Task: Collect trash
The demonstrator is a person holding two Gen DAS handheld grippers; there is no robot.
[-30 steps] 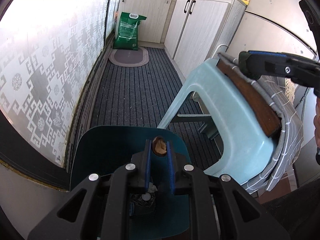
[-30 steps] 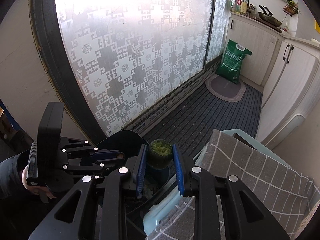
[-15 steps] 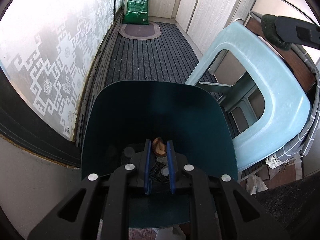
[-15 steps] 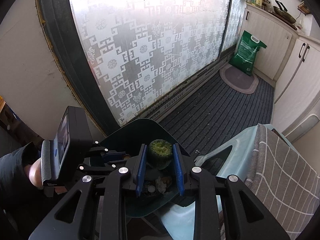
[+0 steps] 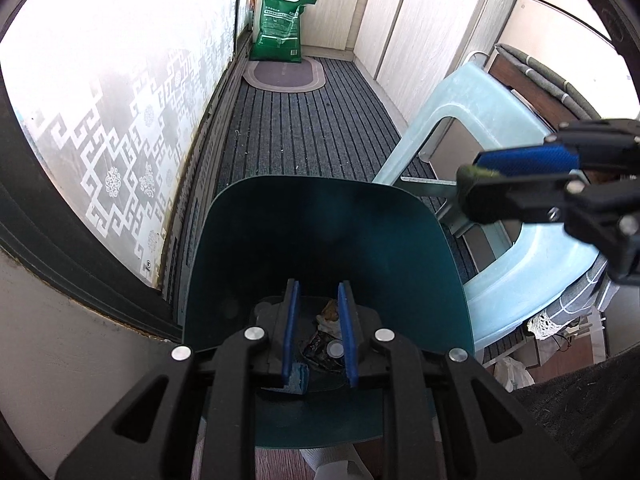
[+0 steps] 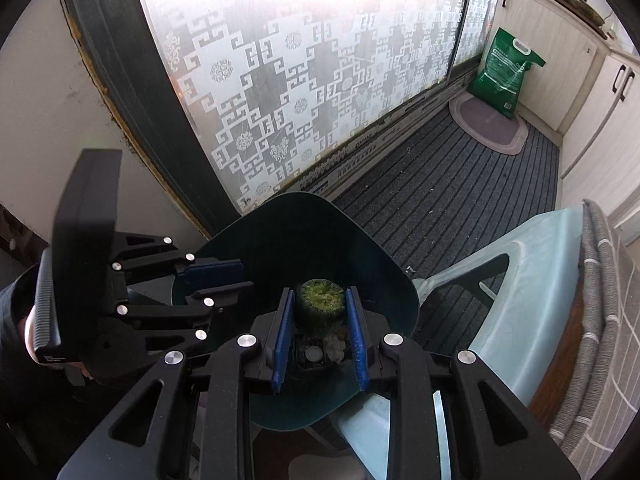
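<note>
A dark teal trash bin (image 5: 328, 240) with a raised lid stands on the floor below both grippers; it also shows in the right wrist view (image 6: 320, 240). My left gripper (image 5: 318, 300) is open and empty over the bin's mouth. A brown scrap (image 5: 330, 312) and other trash lie inside the bin. My right gripper (image 6: 320, 300) is shut on a round dark piece with a mossy green top (image 6: 320, 304), held over the bin. In the left wrist view the right gripper (image 5: 516, 172) reaches in from the right beside the bin's lid.
A pale blue plastic stool (image 5: 480, 120) lies tipped right of the bin, with a grey checked cloth (image 6: 600, 320) by it. A patterned glass door (image 6: 300, 80) is on the left. A green bag (image 5: 280, 28), an oval mat (image 5: 284, 76) and white cabinets (image 5: 404, 20) stand farther along the striped floor.
My left gripper has opened and the brown scrap has dropped into the bin. My right gripper has moved closer over the bin, still holding the green-topped piece.
</note>
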